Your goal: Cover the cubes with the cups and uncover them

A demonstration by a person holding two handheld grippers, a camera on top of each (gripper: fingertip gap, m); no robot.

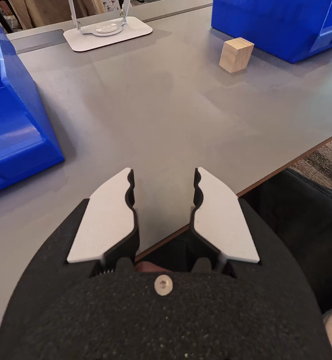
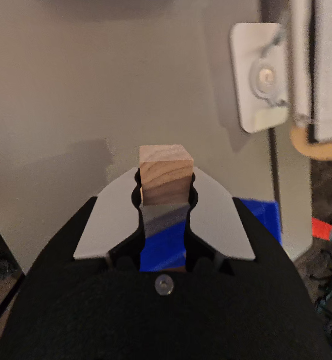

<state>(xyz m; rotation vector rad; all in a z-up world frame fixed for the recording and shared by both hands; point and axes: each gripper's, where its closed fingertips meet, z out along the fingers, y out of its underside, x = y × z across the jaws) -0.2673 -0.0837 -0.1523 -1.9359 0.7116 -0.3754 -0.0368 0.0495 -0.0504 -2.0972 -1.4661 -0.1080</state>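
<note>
In the left wrist view a pale wooden cube (image 1: 236, 54) stands on the grey table (image 1: 161, 107) at the far right, near a blue bin. My left gripper (image 1: 164, 171) is open and empty, low over the table's near edge, well short of that cube. In the right wrist view my right gripper (image 2: 165, 175) is shut on a second wooden cube (image 2: 166, 175) and holds it above the table (image 2: 83, 87). The view is blurred. No cup shows in either view.
Blue plastic bins stand at the left (image 1: 15, 116) and far right (image 1: 278, 25) of the table; one shows below the right gripper (image 2: 258, 214). A white stand base sits at the back (image 1: 108, 33) and shows in the right wrist view (image 2: 258, 78). The table edge (image 1: 278, 161) runs at right.
</note>
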